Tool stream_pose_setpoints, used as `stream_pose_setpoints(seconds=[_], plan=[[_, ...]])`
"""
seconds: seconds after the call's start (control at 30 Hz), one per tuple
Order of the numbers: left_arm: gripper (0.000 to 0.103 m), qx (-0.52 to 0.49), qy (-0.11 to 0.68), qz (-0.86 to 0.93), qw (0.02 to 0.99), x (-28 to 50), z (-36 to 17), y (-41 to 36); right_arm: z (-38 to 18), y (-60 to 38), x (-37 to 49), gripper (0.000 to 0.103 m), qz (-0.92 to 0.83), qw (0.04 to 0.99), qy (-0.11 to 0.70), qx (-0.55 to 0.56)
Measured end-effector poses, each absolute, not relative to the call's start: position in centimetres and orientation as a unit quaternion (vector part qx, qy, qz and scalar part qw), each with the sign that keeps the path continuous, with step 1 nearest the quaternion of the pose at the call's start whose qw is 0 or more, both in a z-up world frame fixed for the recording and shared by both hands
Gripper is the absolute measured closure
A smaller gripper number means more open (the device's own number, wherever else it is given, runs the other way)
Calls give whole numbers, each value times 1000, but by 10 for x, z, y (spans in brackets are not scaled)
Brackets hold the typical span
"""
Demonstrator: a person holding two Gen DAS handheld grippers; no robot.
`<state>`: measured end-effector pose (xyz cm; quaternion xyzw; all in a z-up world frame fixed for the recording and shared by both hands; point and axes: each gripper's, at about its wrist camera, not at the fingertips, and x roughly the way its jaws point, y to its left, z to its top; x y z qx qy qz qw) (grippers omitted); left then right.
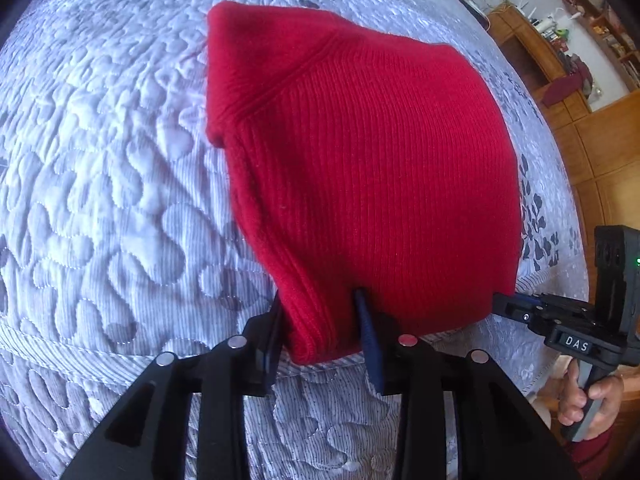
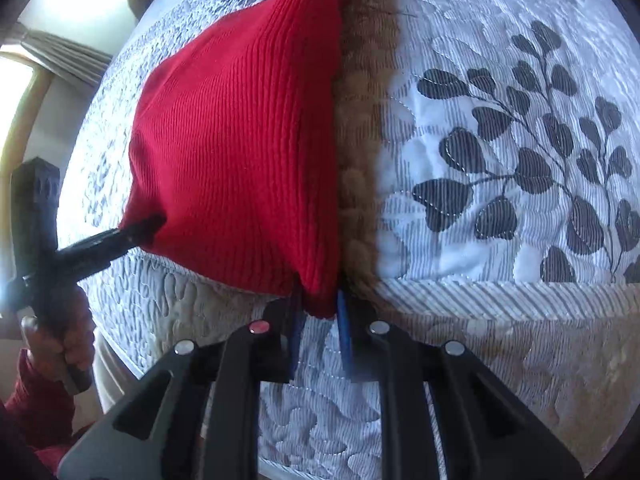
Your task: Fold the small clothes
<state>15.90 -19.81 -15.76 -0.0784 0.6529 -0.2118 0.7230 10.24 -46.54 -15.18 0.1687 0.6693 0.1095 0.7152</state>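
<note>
- Two grippers, one garment; biggest thing in view is the quilted bedspread (image 1: 100, 168), pale grey-white with a dark leaf print, covering the whole work surface.
- Red knit garment (image 1: 360, 160) lies on the bedspread, ribbed, already doubled into a compact block; a seam runs diagonally across the top layer. Its near hem sits at the bed edge closest to both cameras.
- Brown-tinted strip along the garment's right side in the right wrist view; can't tell whether it's shadow, colour cast or another fabric.
- Left gripper (image 1: 320, 320): fingers clenched on the thick, rolled near-left corner of the hem, fabric bunched between the pads.
- Right gripper (image 2: 318, 312): fingers pinched tight on the near-right corner, a thinner bit of cloth between them. Left wrist view confirms its tip is at that corner.
- A hand (image 1: 588, 396) with a red sleeve holds the right handle; the other hand (image 2: 60, 344) holds the left one.
- Step, by my read: both near corners secured, ready for the next fold.
- Next move needs: lift both corners together, keep the hem taut and level, carry it over toward the far edge, lay flat, then release. Risk is the thin right pinch slipping.
</note>
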Motion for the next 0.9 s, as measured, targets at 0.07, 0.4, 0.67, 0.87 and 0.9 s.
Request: stream_pose_setpoints(seconds=[0.07, 0.4, 0.67, 0.87, 0.9], plan=[[63, -73, 649, -211, 727, 150, -149, -200, -148, -475, 96, 87, 112, 714, 664, 190], [49, -56, 630, -179, 753, 135, -117, -191, -83, -464, 79, 66, 135, 760, 616, 159], [44, -33, 641, -168, 748, 135, -146, -205, -123, -441, 93, 66, 123, 734, 648, 160], [39, -30, 631, -179, 754, 137, -152, -208, -137, -451, 92, 68, 126, 730, 646, 185], [39, -29, 631, -180, 754, 136, -153, -211, -133, -450, 91, 68, 124, 731, 646, 183]])
